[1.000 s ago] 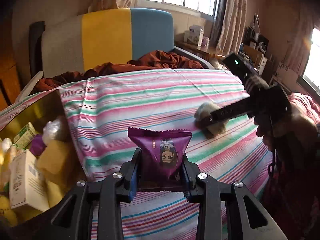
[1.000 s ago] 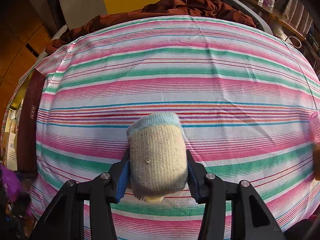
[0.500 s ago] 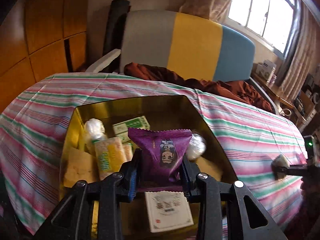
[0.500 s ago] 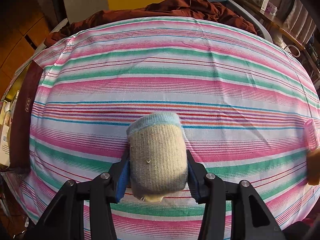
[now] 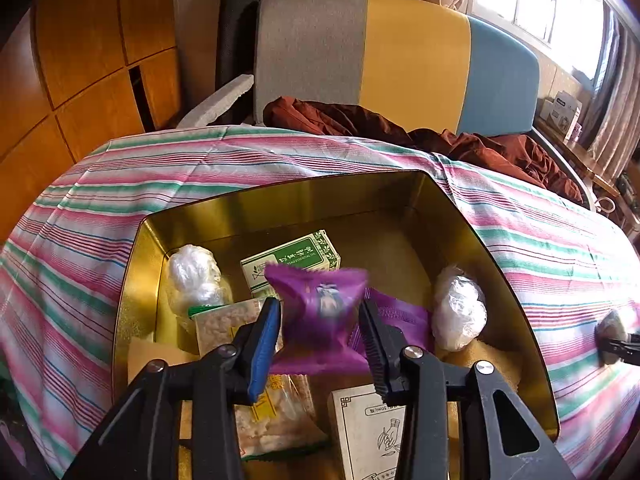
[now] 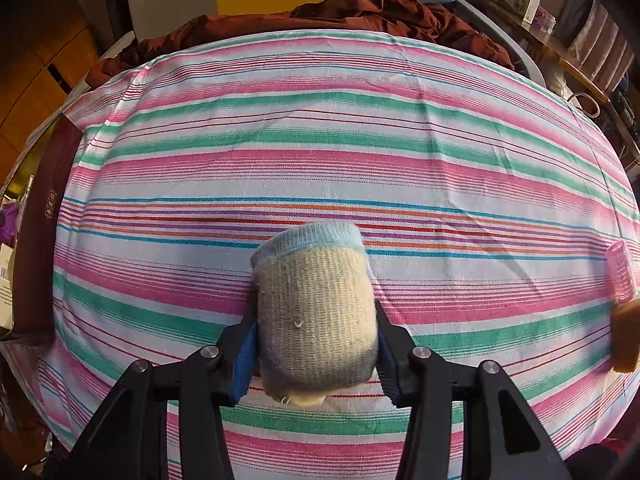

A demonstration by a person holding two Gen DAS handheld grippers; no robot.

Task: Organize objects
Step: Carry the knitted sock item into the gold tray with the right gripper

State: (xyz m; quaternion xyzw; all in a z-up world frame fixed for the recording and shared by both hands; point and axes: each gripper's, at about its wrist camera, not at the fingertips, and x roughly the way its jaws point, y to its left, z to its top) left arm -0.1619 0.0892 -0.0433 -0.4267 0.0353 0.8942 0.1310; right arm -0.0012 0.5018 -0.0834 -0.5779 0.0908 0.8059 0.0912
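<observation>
left gripper (image 5: pixel 318 330): jaws have just been opening; the purple snack packet (image 5: pixel 320 312) sits between them, blurred, looking as if it is slipping free. the left pad stands just off its edge, so i judge the grip let go.
packet's place: in the air over the middle of the gold tin (image 5: pixel 516 280), above a second purple packet (image 5: pixel 400 316) and the white card box (image 5: pixel 368 436) at the near edge.
packet's heading: crimped top edge faces away from the camera, toward the green box (image 5: pixel 292 260); its long axis seems to run near to far, though blur makes the tilt hard to read.
risk, near: the packet may land on edge against the cracker bag (image 5: pixel 240 328) or the card box and stay propped up, since the tin floor below is already crowded.
risk, middle: it could bounce onto the plastic-wrapped ball (image 5: pixel 460 312) at the right and nudge it along.
risk, far: little chance of clearing the tin wall, as the drop point is well inside it.
right gripper (image 6: pixel 316 354): clamped on the rolled sock (image 6: pixel 316 312), both pads pressed into its sides.
sock's place: held just above the striped cloth (image 6: pixel 320 140), well apart from the tin.
sock's heading: blue cuff points away from the camera; long axis runs near to far.
risk, sock: soft knit may squeeze out of the pads if the hand swings fast.
far right edge: a pink roller (image 6: pixel 620 276) lies near the cloth's edge and a careless sweep could knock it off.
</observation>
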